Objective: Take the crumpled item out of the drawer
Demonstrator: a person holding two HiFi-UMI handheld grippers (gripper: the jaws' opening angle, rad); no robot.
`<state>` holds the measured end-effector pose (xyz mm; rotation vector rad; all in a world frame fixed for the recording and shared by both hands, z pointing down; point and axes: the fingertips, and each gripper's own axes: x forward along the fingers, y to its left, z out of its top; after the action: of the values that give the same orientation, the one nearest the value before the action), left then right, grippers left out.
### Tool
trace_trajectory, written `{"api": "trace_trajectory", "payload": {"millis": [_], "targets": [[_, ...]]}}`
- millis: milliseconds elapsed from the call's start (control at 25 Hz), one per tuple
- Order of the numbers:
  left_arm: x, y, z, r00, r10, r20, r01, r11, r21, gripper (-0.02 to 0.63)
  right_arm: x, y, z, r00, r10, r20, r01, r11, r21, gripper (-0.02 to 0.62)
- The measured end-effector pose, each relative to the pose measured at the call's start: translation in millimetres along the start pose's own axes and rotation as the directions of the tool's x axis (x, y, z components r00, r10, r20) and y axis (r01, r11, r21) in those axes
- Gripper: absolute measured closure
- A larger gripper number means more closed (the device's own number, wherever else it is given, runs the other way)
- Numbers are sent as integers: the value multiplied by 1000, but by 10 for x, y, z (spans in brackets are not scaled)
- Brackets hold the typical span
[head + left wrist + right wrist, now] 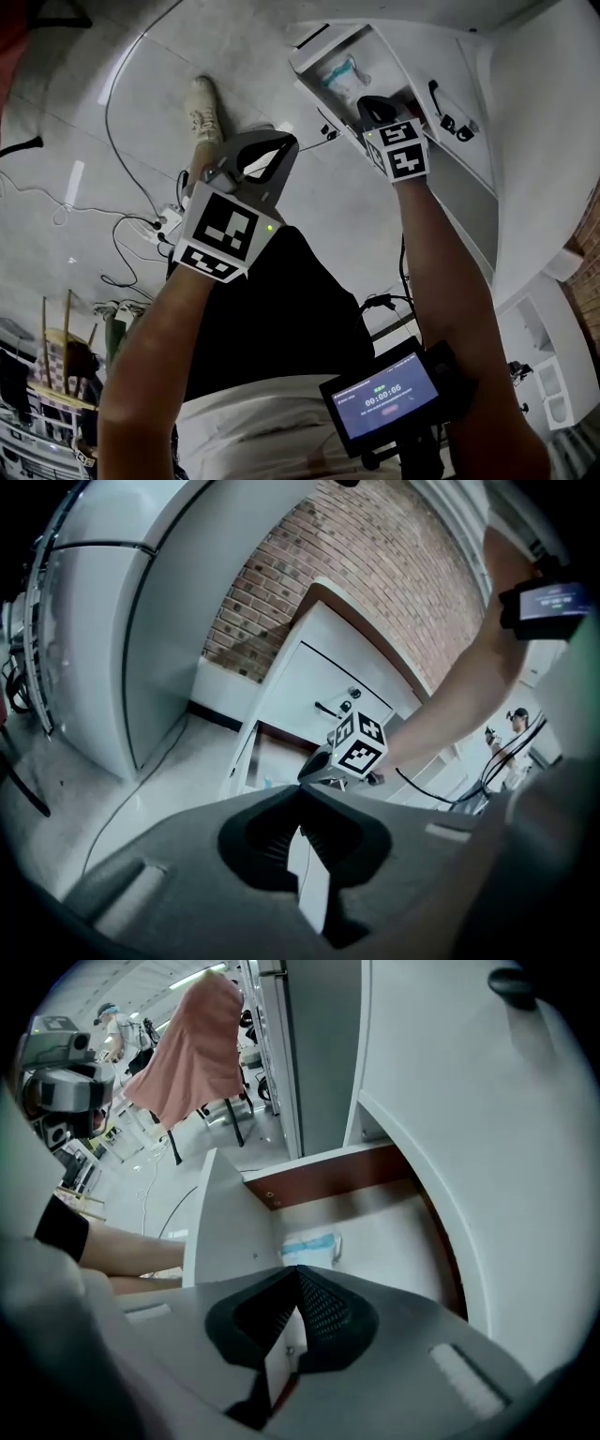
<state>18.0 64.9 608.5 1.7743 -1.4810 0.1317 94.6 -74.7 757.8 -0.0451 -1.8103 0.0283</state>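
Note:
The white drawer [314, 58] stands pulled out of the white cabinet. Inside lies the crumpled item [342, 75], white with a light blue band. In the right gripper view the crumpled item [309, 1248] rests on the drawer floor [384, 1241], just beyond my jaws. My right gripper [370, 103] hovers over the drawer's near end, shut with nothing in it [298, 1271]. My left gripper [284, 142] hangs lower left over the floor, apart from the drawer, shut and empty [302, 791]. From the left gripper view, the right gripper's marker cube [358, 743] sits in front of the open drawer [270, 757].
Black handles [448, 120] stick out of the cabinet front right of the drawer. Cables and a power strip [169, 221] lie on the grey floor at left, near a shoe [203, 109]. A screen [386, 397] is strapped on the right forearm. A pink cloth [192, 1049] hangs far off.

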Motion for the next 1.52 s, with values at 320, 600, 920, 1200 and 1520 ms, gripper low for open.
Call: {"api": "trace_trajectory", "payload": {"millis": [320, 600, 920, 1200, 1520], "targets": [[183, 152, -172, 1000, 9, -16, -9, 998, -54, 603, 464, -203, -212, 993, -15, -116, 8, 998, -65, 510], [198, 165, -235, 999, -19, -29, 18, 999, -34, 603, 686, -301, -237, 985, 3, -175, -23, 994, -109, 391], [175, 285, -295, 999, -3, -33, 1, 999, -53, 603, 903, -257, -306, 965, 42, -259, -77, 989, -126, 282], [133, 367, -295, 999, 6, -36, -8, 998, -56, 603, 981, -313, -340, 955, 7, -295, -54, 987, -153, 363], [82, 353, -216, 999, 8, -42, -9, 999, -37, 603, 743, -325, -183, 975, -27, -222, -2, 992, -129, 426]]}}
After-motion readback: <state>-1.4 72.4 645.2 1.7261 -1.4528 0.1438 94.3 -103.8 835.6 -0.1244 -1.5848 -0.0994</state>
